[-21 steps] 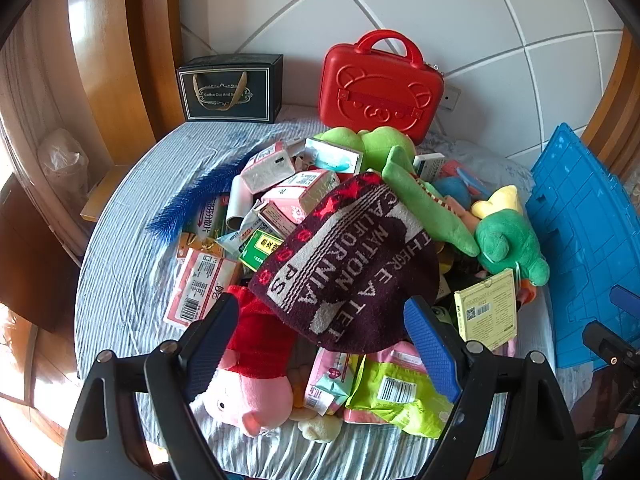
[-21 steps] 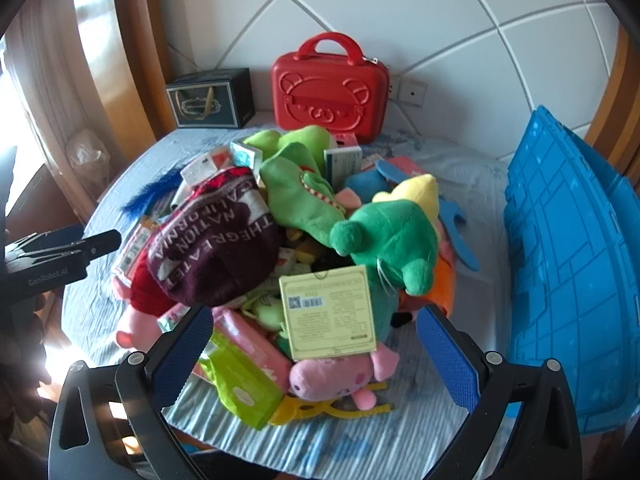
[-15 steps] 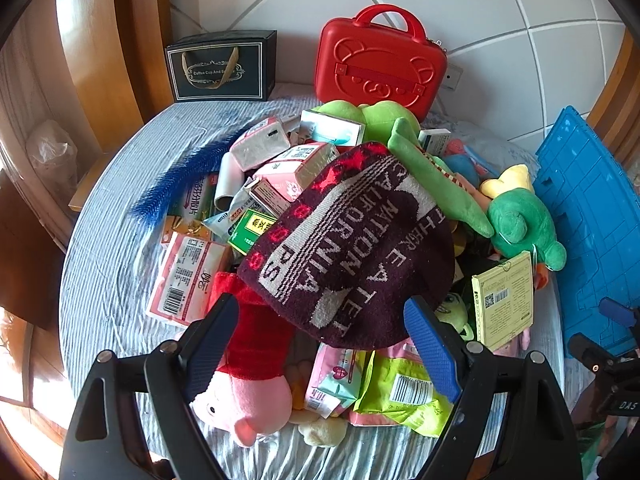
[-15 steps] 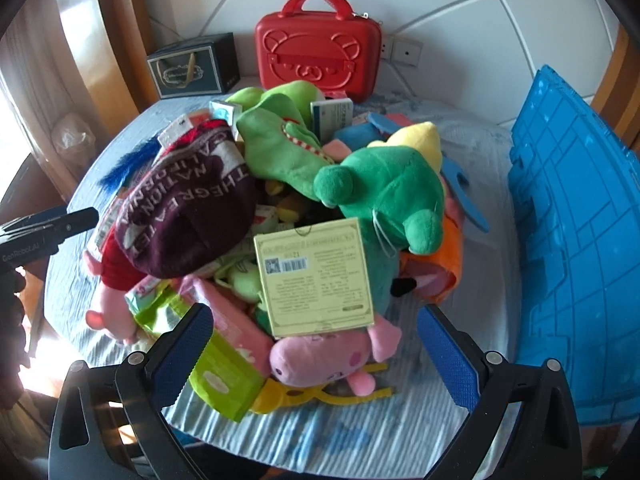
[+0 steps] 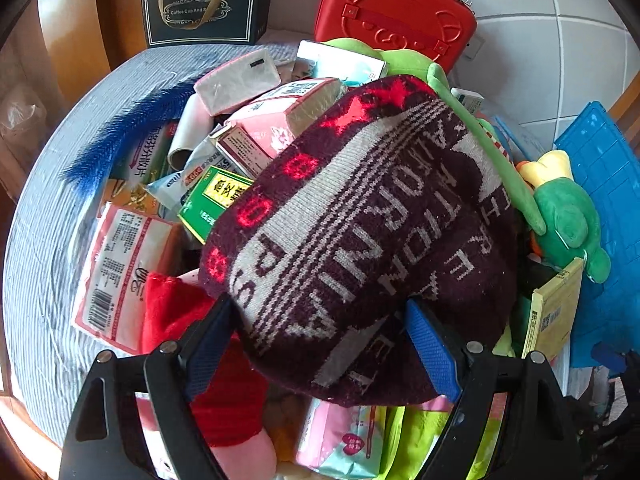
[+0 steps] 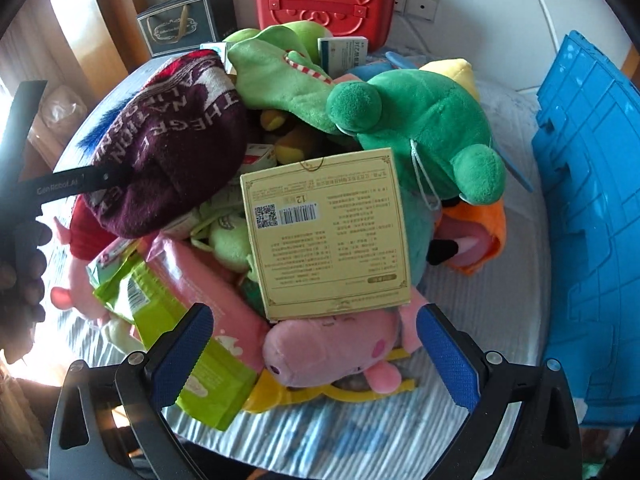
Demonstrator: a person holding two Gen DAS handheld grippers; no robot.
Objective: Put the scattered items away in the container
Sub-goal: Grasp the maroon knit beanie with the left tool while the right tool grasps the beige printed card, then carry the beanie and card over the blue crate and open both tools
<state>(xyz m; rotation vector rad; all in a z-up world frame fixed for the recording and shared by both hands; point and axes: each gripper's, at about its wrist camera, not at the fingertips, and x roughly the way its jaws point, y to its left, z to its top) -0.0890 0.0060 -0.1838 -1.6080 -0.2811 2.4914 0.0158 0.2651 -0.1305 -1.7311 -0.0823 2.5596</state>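
A heap of toys, boxes and packets covers the round table. A maroon knit hat with white lettering lies on top of it. My left gripper is open, and its blue pads straddle the hat's near edge without squeezing it. In the right wrist view the same hat sits at the left of the heap. My right gripper is open wide, just above a pink pig plush and a yellow printed box. The blue container stands at the table's right side.
A red bear-face case and a dark gift box stand by the wall. A blue feather lies on the striped cloth. A green plush tops the heap. A hand holds the left gripper at the left edge.
Both grippers have come down and closer to the heap. The hat now lies between the left gripper's pads. The yellow box and pink pig fill more of the right wrist view.
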